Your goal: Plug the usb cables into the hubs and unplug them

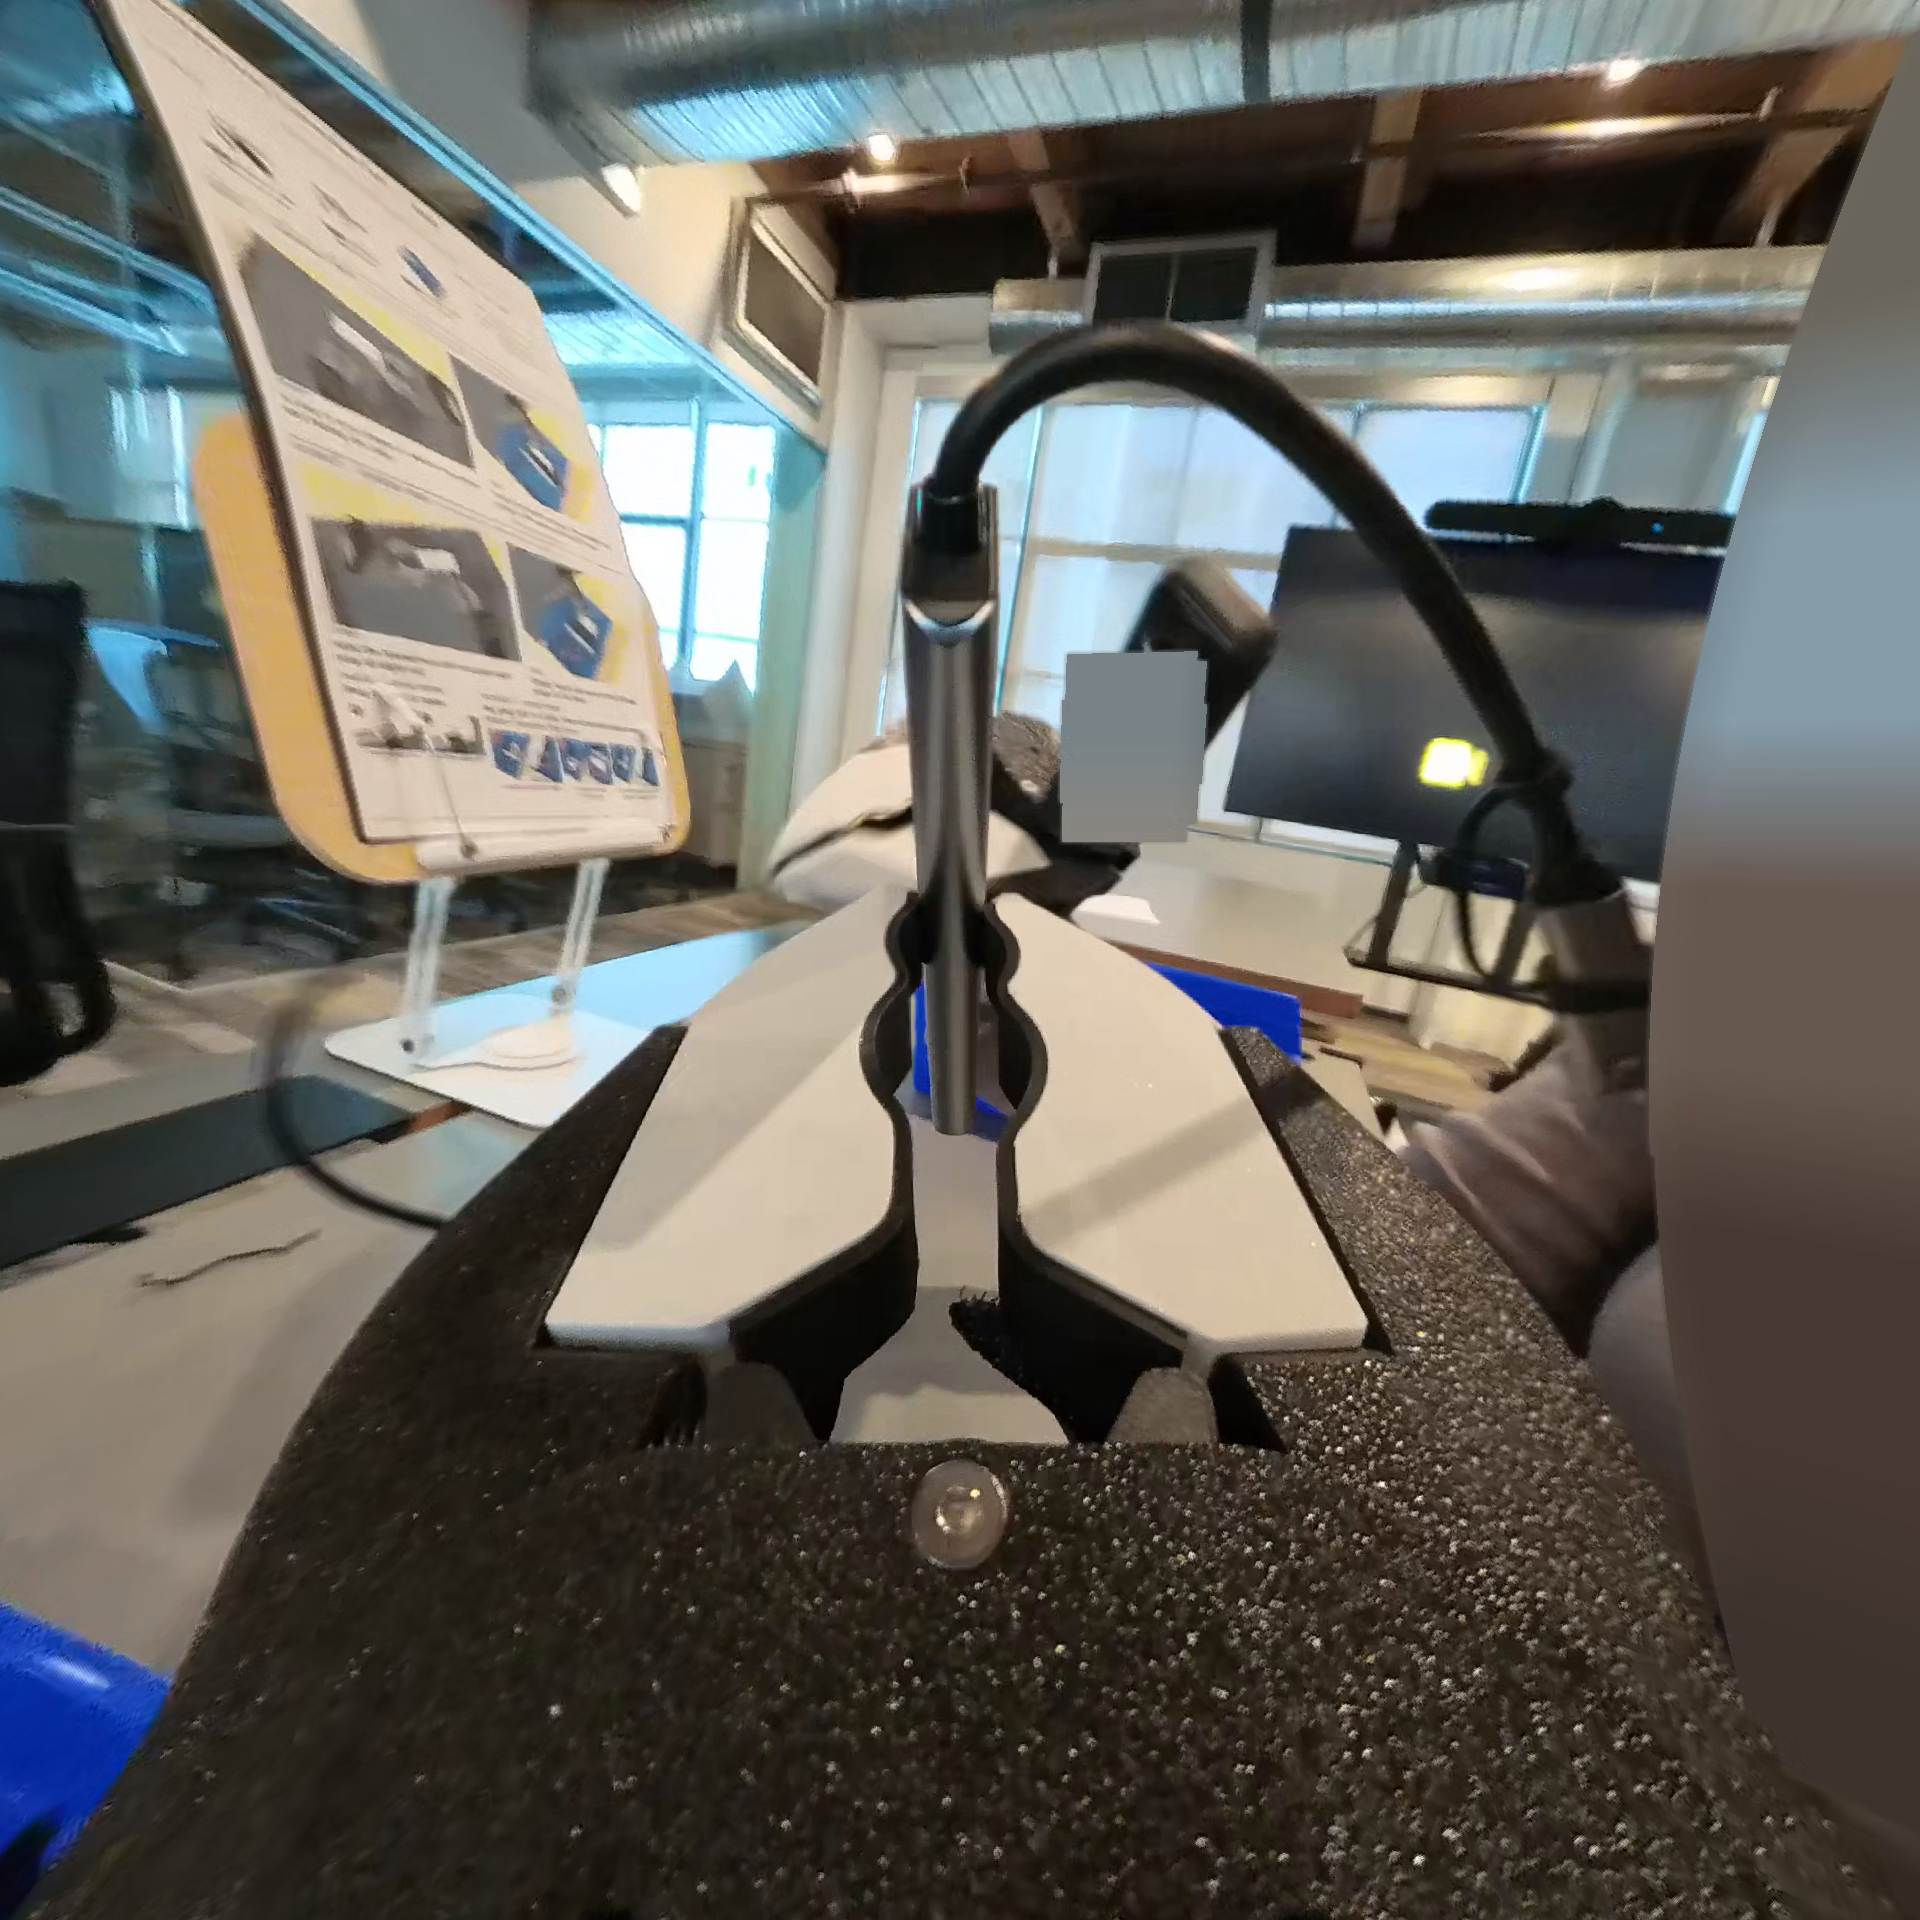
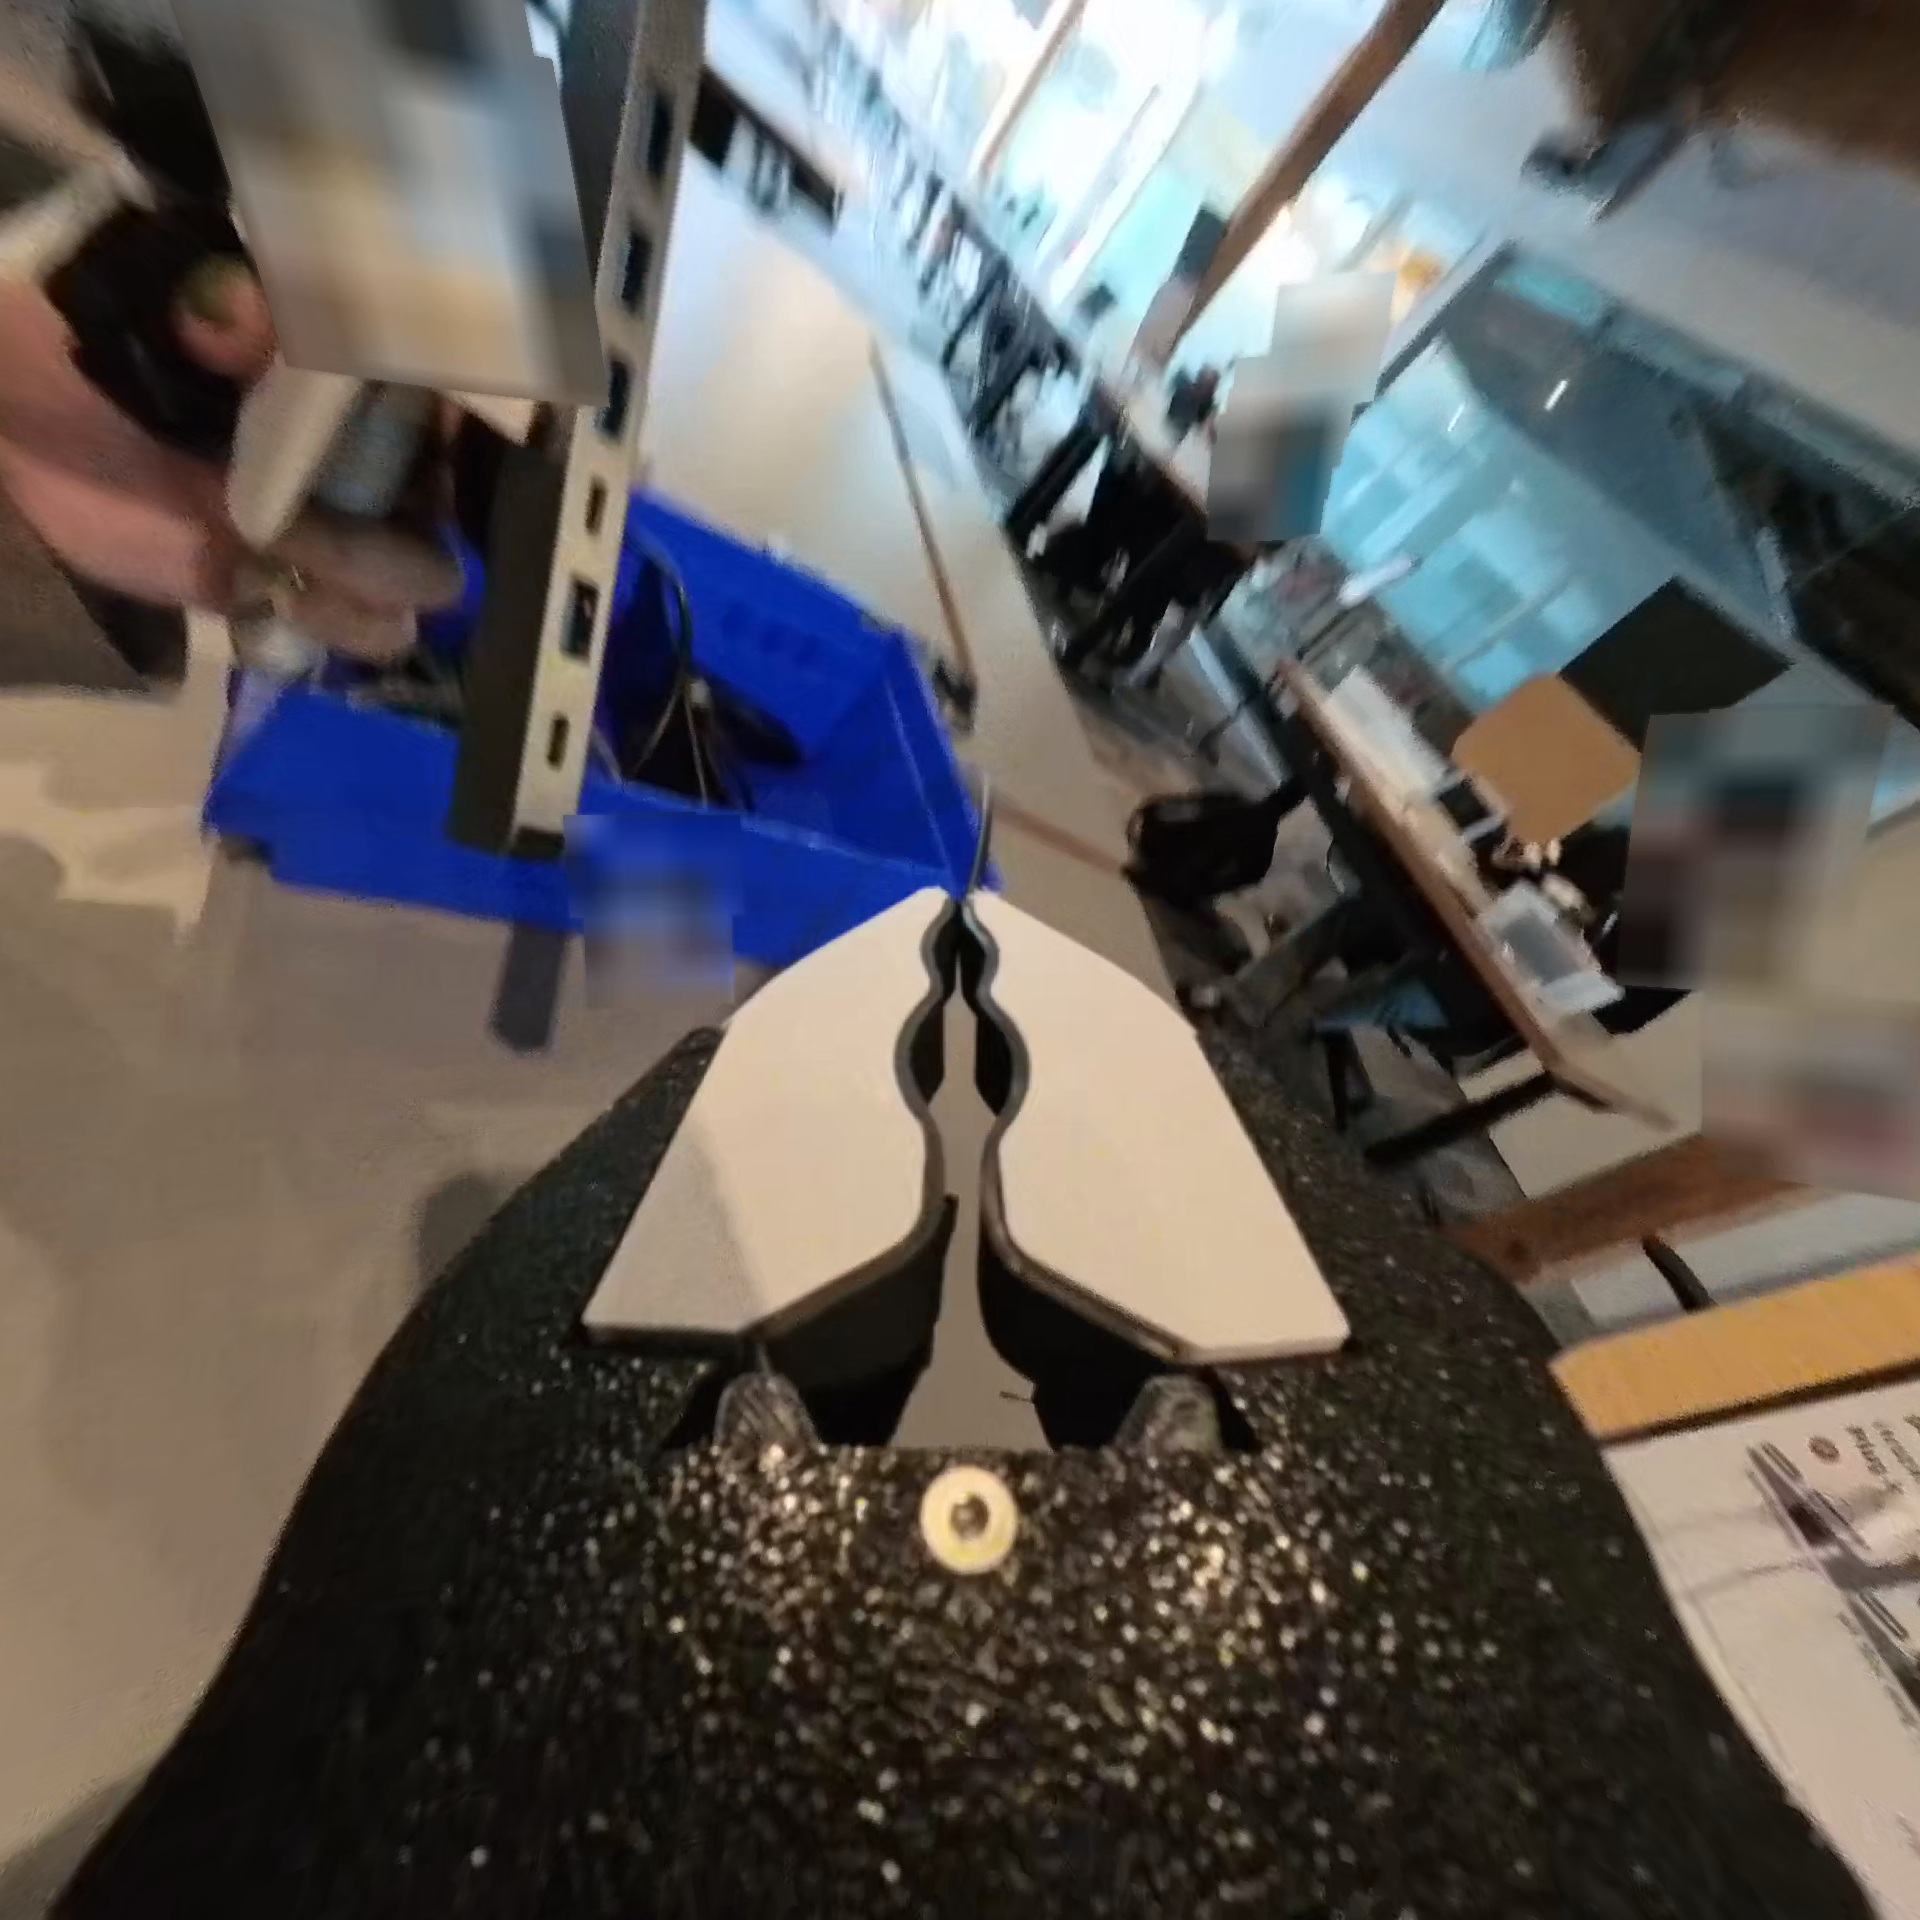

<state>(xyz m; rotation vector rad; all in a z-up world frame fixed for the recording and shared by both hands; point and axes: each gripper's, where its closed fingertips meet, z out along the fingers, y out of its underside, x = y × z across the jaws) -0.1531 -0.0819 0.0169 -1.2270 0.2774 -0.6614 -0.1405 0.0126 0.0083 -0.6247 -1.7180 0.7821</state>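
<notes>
My left gripper (image 1: 948, 920) is shut on a slim grey USB hub (image 1: 943, 790) and holds it upright and edge-on above the table. A black cable (image 1: 1195, 358) leaves the hub's top, arches right and runs down to a tied bundle (image 1: 1527, 800). In the right wrist view the same hub (image 2: 582, 582) stands at upper left, with several ports along its side. My right gripper (image 2: 961, 914) is shut, to the right of the hub and apart from it. A thin dark strand (image 2: 985, 831) shows at its tips; I cannot tell if it is gripped.
A blue bin (image 2: 810, 665) with cables stands on the grey table (image 1: 156, 1403) behind the hub. A stand with a printed sheet (image 1: 436, 520) is at the left, a dark monitor (image 1: 1455, 707) at the back right. A loose black cable (image 1: 312, 1143) lies on the table. Spacing between my two grippers at the tips: around 10 cm.
</notes>
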